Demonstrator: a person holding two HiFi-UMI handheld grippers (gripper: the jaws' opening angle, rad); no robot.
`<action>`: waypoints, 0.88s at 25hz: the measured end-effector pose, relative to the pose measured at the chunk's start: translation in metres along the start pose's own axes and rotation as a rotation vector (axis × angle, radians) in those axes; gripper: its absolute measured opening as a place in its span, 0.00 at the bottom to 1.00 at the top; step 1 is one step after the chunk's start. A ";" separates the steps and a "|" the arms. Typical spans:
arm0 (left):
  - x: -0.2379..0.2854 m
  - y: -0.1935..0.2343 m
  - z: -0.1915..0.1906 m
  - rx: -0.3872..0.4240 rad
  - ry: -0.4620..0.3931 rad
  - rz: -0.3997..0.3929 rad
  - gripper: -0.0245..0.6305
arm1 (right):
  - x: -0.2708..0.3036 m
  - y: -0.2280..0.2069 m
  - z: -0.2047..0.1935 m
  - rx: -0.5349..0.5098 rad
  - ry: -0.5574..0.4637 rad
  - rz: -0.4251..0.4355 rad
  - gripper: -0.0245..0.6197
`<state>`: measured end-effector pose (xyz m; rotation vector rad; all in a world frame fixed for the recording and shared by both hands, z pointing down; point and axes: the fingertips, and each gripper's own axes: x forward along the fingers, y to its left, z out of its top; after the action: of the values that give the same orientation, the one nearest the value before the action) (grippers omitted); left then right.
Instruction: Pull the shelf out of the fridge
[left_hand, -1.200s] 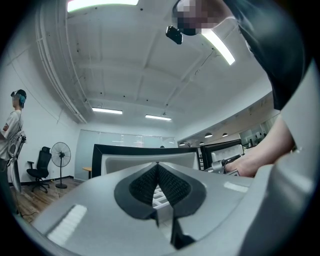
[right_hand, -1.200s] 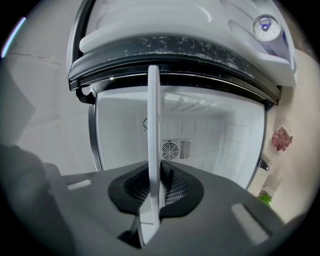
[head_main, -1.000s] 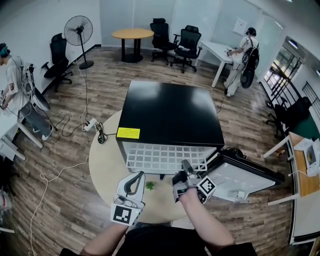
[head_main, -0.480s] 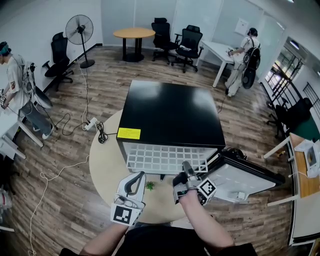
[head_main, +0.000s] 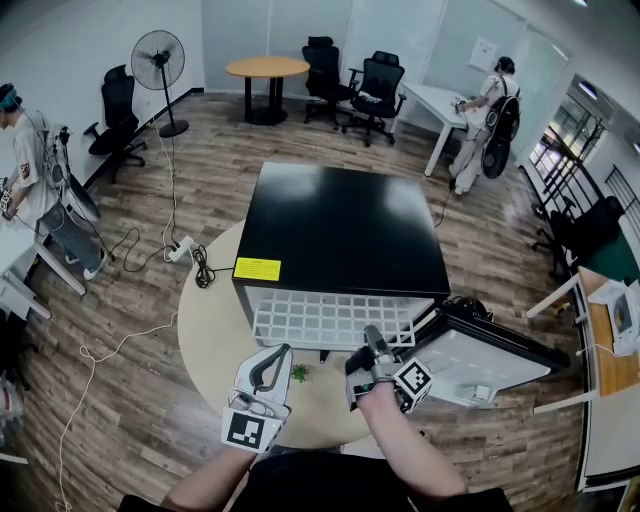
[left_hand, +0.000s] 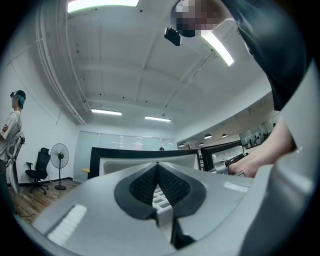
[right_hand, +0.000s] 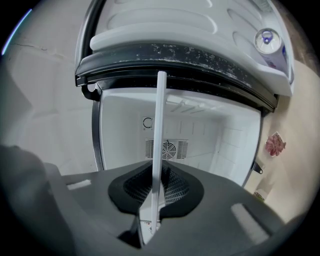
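Observation:
A black mini fridge (head_main: 340, 225) stands on a round beige table (head_main: 205, 330), its door (head_main: 480, 355) swung open to the right. The white wire shelf (head_main: 330, 318) sticks partly out of the fridge's front. My right gripper (head_main: 372, 340) is shut on the shelf's front edge near its right corner. In the right gripper view the shelf (right_hand: 160, 125) shows edge-on, pinched in that gripper (right_hand: 156, 175), with the white fridge interior (right_hand: 200, 130) behind. My left gripper (head_main: 278, 352) hangs below the shelf's front, apart from it, shut (left_hand: 157, 167) on nothing.
A small green object (head_main: 299, 372) lies on the table between the grippers. A can (right_hand: 265, 39) sits in the door's rack. Cables (head_main: 190, 255) trail left of the table. Two people (head_main: 20, 160) (head_main: 490, 110), a fan (head_main: 158, 65), chairs and desks stand further off.

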<state>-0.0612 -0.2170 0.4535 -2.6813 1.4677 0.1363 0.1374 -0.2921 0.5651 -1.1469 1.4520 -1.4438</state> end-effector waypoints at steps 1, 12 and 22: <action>0.000 0.000 0.000 -0.001 0.000 0.000 0.04 | -0.001 0.000 0.000 -0.003 -0.001 -0.005 0.09; 0.002 0.002 0.002 0.003 -0.008 -0.007 0.04 | -0.005 -0.001 0.000 -0.008 0.004 0.002 0.09; 0.003 0.006 0.004 -0.005 -0.007 -0.005 0.04 | -0.020 0.002 -0.005 0.008 0.012 0.003 0.09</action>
<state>-0.0651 -0.2222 0.4488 -2.6849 1.4608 0.1490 0.1384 -0.2717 0.5619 -1.1319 1.4547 -1.4556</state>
